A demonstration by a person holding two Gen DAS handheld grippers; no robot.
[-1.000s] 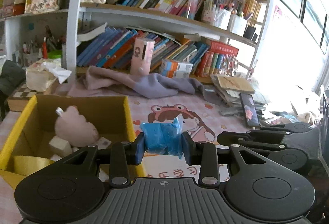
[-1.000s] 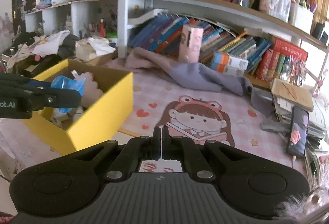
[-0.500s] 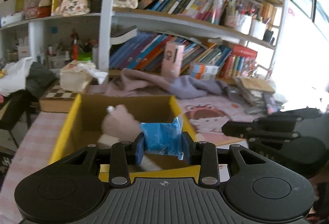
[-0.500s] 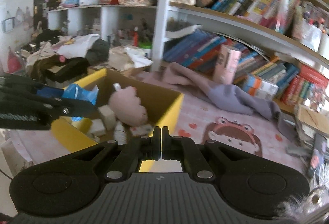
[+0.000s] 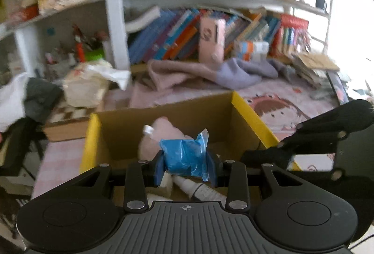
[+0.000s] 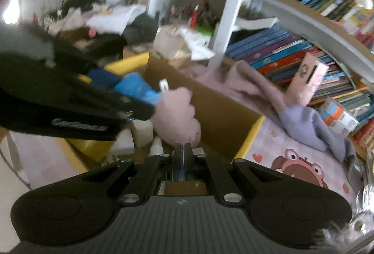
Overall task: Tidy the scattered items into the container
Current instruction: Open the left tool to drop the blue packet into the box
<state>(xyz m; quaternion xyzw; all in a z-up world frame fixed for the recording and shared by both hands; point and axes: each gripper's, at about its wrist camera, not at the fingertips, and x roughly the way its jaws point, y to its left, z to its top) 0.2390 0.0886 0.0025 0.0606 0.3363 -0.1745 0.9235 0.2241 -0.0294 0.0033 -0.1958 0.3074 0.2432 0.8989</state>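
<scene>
My left gripper (image 5: 185, 164) is shut on a crinkled blue packet (image 5: 184, 157) and holds it above the open yellow cardboard box (image 5: 250, 118). Inside the box lie a pink plush toy (image 5: 161, 131), a white tube (image 5: 198, 187) and pale blocks. In the right wrist view the same blue packet (image 6: 138, 88) and the left gripper's black body hang over the box (image 6: 254, 131), beside the pink plush toy (image 6: 177, 114). My right gripper (image 6: 183, 150) is shut with nothing in it, pointing at the box interior near the plush.
A pink and lilac cloth (image 5: 210, 72) lies behind the box on a cartoon-printed mat (image 5: 275, 109). Bookshelves (image 5: 177, 39) packed with books rise at the back. A tissue box (image 5: 86, 86) and dark clothes (image 5: 35, 95) sit to the left.
Both grippers have swung left toward the box. The blue packet, earlier beside the box over the mat, now hangs over the box opening; the right gripper now points into the box.
</scene>
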